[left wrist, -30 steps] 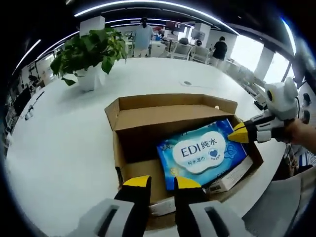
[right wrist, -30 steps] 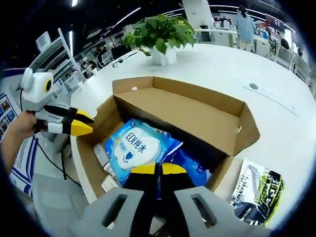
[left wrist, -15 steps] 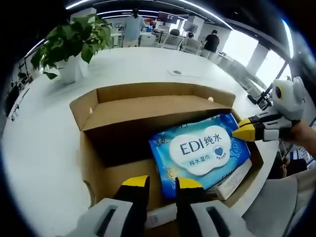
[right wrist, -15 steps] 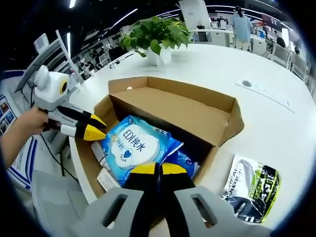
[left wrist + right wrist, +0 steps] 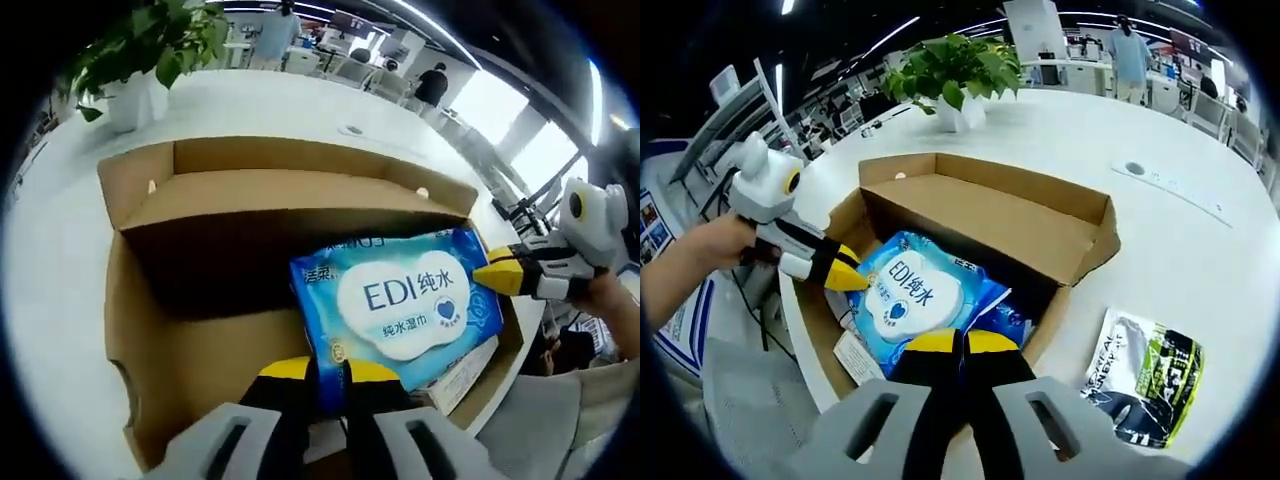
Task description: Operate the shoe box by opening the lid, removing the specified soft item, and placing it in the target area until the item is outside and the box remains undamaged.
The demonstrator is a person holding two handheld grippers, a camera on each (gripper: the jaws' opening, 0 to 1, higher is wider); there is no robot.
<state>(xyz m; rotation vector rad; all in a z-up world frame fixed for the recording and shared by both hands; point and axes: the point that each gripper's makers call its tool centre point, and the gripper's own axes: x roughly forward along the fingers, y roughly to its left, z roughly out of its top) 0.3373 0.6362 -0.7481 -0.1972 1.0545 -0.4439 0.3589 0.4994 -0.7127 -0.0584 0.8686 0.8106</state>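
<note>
Inside the one open shoe box (image 5: 980, 215) lies one blue wipes pack (image 5: 400, 300), pinched by both grippers: left gripper (image 5: 325, 372), right gripper (image 5: 960, 343). One potted plant (image 5: 955, 75) stands far; one green-black pouch (image 5: 1145, 375) lies right.

The left gripper (image 5: 328, 371), grey with yellow-tipped black jaws, rises from six o'clock in the left gripper view, its jaws a narrow gap apart. In the right gripper view it enters from nine o'clock, held in a person's hand (image 5: 702, 262). The right gripper (image 5: 960, 342) shows its jaws pressed together, and it enters the left gripper view from three o'clock.
</note>
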